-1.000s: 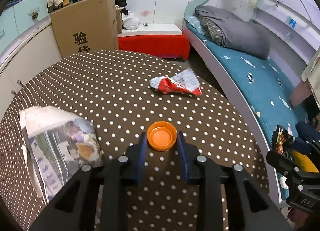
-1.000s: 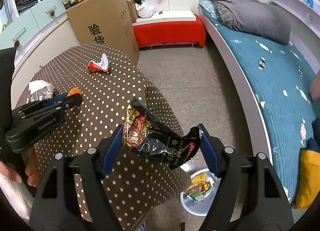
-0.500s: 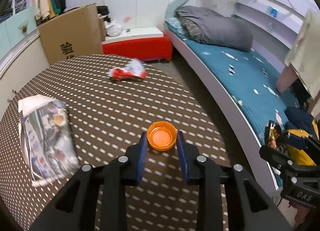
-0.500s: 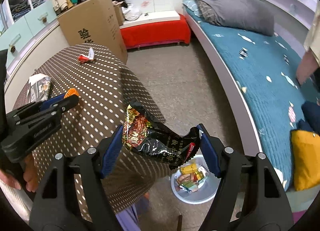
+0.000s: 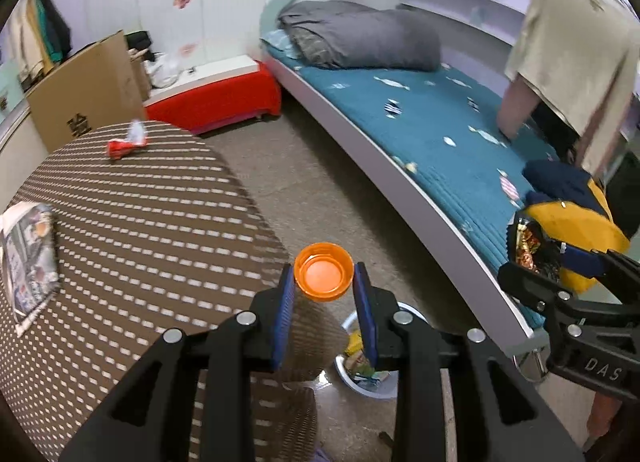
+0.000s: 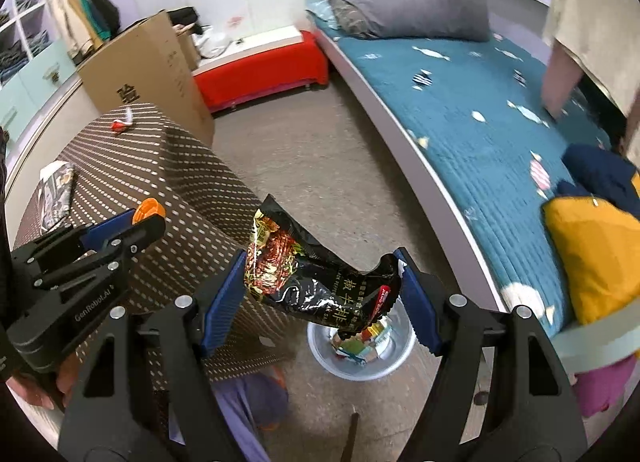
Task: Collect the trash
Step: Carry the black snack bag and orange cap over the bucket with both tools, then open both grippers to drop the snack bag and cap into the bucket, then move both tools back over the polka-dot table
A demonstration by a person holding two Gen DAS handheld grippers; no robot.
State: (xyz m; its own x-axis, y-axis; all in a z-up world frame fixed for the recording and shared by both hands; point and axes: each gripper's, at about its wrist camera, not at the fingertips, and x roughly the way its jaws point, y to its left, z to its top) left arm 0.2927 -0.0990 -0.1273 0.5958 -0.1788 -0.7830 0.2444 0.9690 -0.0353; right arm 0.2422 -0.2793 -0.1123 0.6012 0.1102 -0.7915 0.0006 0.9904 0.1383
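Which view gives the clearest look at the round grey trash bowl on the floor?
The right wrist view: the round grey trash bowl shows most of its rim and the wrappers inside, below the black snack wrapper. In the left wrist view the bowl is mostly hidden behind the left gripper.

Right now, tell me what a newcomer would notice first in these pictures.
First, the trash held in mid-air: the left tool grips an orange cap just past the table's edge, and the right tool holds a crumpled black snack wrapper above a white bin on the floor, already holding trash. Next, the brown polka-dot table at left, with a red wrapper on its far side and a folded newspaper nearer.
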